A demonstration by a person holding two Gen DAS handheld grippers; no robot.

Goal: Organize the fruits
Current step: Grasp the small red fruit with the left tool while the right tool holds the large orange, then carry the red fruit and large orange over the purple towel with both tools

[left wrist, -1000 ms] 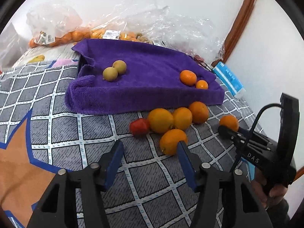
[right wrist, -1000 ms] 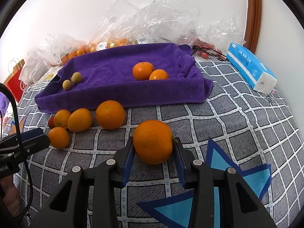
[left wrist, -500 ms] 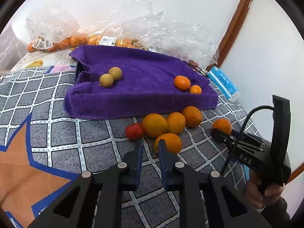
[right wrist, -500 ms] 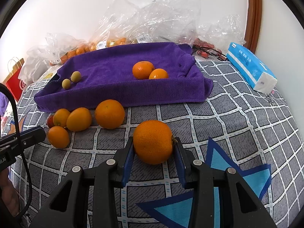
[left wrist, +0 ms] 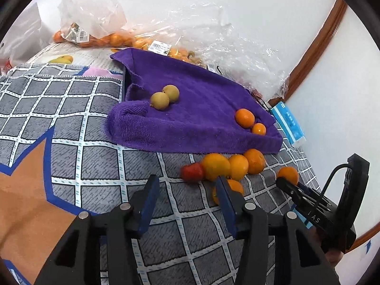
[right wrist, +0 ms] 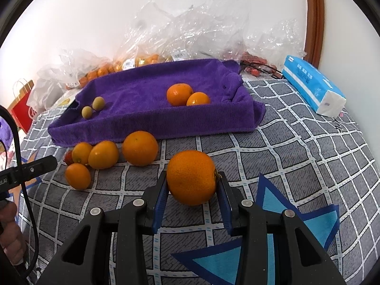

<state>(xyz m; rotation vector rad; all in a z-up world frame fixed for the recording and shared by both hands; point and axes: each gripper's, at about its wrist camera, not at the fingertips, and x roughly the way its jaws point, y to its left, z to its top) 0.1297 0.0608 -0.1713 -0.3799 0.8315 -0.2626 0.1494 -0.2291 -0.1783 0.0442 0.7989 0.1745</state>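
Clamped on an orange (right wrist: 191, 177) at right gripper (right wrist: 192, 196), left gripper (left wrist: 186, 196) opening empty; next, carrying to towel (right wrist: 152, 90).

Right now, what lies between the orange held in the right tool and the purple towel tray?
Nothing but bare checked cloth: the right view shows no fruit between the held orange and the tray's front wall.

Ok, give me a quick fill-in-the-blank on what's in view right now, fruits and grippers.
1. The right gripper is shut on a large ____.
2. On the purple towel lie two oranges and two small ____ fruits.
3. Between the pads of the opening left gripper there is ____.
4. The lone red fruit lies on the ____ mat.

Missing words: orange; green; nothing; checked
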